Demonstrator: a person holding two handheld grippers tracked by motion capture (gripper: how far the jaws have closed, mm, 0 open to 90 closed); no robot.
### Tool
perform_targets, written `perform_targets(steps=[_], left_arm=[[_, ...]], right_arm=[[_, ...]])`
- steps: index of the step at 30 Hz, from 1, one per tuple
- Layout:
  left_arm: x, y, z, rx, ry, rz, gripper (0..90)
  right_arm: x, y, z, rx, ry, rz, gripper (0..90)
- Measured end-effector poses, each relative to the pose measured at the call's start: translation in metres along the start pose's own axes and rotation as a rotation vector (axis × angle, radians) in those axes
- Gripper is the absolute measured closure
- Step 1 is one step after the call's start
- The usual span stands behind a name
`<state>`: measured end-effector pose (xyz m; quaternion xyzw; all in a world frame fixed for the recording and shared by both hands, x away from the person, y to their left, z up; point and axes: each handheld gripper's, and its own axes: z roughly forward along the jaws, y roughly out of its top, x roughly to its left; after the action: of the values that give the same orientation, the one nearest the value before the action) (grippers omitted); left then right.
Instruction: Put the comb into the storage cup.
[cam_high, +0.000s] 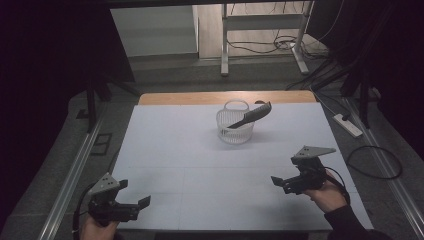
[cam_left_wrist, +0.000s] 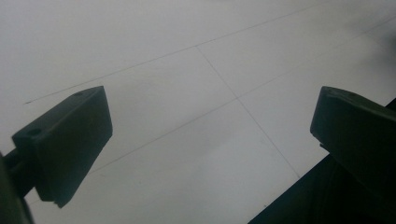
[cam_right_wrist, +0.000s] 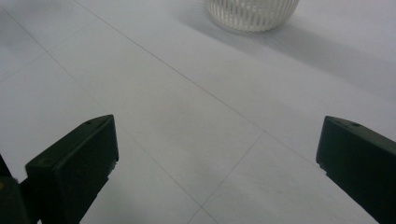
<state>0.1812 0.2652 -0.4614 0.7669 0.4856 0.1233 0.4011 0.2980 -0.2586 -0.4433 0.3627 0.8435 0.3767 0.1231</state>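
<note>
A: Comb (cam_high: 252, 116)?
B: Sits propped in basket (cam_high: 235, 131), far-centre of surface (cam_high: 165, 150), handle end over rim.
A: Grippers?
B: Left gripper (cam_high: 137, 204) & right gripper (cam_high: 281, 182) near front edge, jaws spread, empty. Looks like placing's done; next prob. just rest.

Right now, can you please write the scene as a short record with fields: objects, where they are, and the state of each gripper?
surface: white table top
basket: white slatted basket, upright, far middle of the table
comb: dark comb, one end down inside the basket, the other sticking out over the rim, tilted
left gripper: near left corner, jaws open, holds nothing
right gripper: near right side, jaws open, holds nothing, pointed toward the basket
contact: neither gripper touches basket or comb
</note>
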Motion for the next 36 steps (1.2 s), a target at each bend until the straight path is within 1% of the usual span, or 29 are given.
perform_targets(steps=[8, 17, 30, 36], left_arm=[[0.000, 0.000, 0.000, 0.000, 0.000, -0.001, 0.0], [0.000, 0.000, 0.000, 0.001, 0.001, -0.001, 0.0], [0.001, 0.000, 0.000, -0.001, -0.003, -0.006, 0.0], [0.001, 0.000, 0.000, -0.002, -0.003, -0.007, 0.0]], right_arm=[[0.000, -0.006, -0.006, -0.007, -0.009, 0.005, 0.0], [0.000, -0.013, -0.012, 0.000, -0.023, 0.010, 0.0], [0.000, -0.021, -0.021, -0.003, -0.040, 0.027, 0.0], [-0.001, -0.026, -0.026, 0.006, -0.058, 0.033, 0.0]])
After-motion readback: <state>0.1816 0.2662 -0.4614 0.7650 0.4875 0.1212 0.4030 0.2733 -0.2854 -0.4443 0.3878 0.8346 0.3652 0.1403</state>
